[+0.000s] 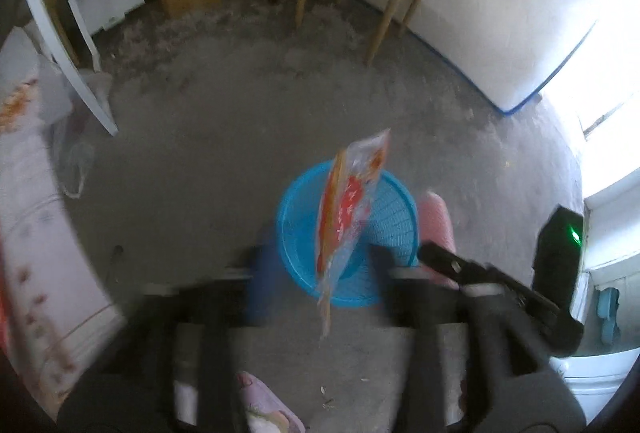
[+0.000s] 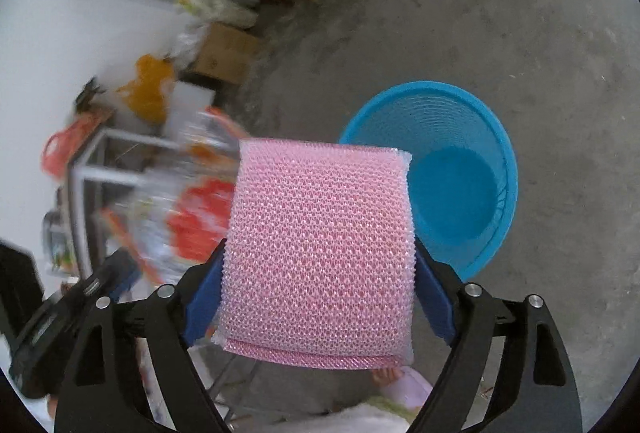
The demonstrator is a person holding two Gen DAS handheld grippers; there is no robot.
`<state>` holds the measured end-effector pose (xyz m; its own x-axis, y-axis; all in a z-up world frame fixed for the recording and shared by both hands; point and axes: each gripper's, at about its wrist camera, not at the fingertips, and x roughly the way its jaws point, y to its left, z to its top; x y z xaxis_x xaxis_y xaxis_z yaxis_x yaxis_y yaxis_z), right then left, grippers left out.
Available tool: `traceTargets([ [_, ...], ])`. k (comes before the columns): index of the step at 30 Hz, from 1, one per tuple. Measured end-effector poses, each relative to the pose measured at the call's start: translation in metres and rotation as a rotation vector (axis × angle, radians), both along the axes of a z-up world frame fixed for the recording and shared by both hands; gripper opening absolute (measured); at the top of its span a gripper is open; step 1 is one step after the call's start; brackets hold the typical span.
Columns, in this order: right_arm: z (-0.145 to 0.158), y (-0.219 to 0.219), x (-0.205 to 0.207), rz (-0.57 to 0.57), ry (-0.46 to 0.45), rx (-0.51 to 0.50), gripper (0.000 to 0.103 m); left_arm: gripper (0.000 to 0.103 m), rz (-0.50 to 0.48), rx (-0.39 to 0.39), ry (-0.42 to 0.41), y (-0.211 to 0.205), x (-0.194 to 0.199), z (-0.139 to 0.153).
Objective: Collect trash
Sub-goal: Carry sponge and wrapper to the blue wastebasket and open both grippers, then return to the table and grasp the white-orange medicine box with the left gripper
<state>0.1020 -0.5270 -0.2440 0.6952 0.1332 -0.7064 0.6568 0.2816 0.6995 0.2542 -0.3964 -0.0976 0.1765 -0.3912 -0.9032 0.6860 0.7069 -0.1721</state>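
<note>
Two claws: right claw [image 2: 318,297] clamps a pink mesh scrub sponge [image 2: 320,253]; left claw [image 1: 320,265] is spread wide, red-and-clear plastic wrapper [image 1: 348,209] between its fingers, round blue plastic basket [image 1: 384,237] beyond.

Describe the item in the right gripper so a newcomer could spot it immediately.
Start at the round blue basket on the grey concrete floor. Just beside it, clamped between the right gripper's blue fingers, is a square pink sponge. Its knitted mesh cover separates it from the glossy red-and-orange wrapper.
</note>
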Motion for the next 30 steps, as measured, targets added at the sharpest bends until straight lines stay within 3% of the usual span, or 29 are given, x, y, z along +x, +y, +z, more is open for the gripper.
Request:
traceTargets([
  [5,-0.041,-0.01,0.004,-0.039,0.097,0.034,0.087,0.076,0.044,-0.007,0.014,0.015,0.01,-0.005],
  [10,-0.019,0.0,-0.013,-0.021,0.09,-0.07,0.087,0.081,0.025,-0.11,-0.039,0.048,0.008,0.036],
  [14,0.044,0.022,-0.029,0.029,0.113,-0.321,0.088,0.084,-0.036,-0.211,-0.102,0.087,-0.01,0.084],
  [17,0.096,0.046,-0.043,0.041,0.103,-0.504,0.097,0.088,-0.069,-0.322,-0.154,0.131,-0.03,0.123],
  [20,0.145,0.075,-0.056,0.042,0.095,-0.703,0.097,0.092,-0.057,-0.389,-0.17,0.179,-0.054,0.148],
  [26,0.214,0.138,-0.071,0.033,0.043,-1.02,0.097,0.095,0.068,-0.505,-0.146,0.29,-0.109,0.156],
  [29,0.235,0.176,-0.068,0.122,0.004,-1.142,0.097,0.095,0.162,-0.541,-0.218,0.347,-0.139,0.151],
  [30,0.24,0.191,-0.069,0.172,-0.048,-1.176,0.097,0.095,0.191,-0.546,-0.247,0.366,-0.147,0.149],
])
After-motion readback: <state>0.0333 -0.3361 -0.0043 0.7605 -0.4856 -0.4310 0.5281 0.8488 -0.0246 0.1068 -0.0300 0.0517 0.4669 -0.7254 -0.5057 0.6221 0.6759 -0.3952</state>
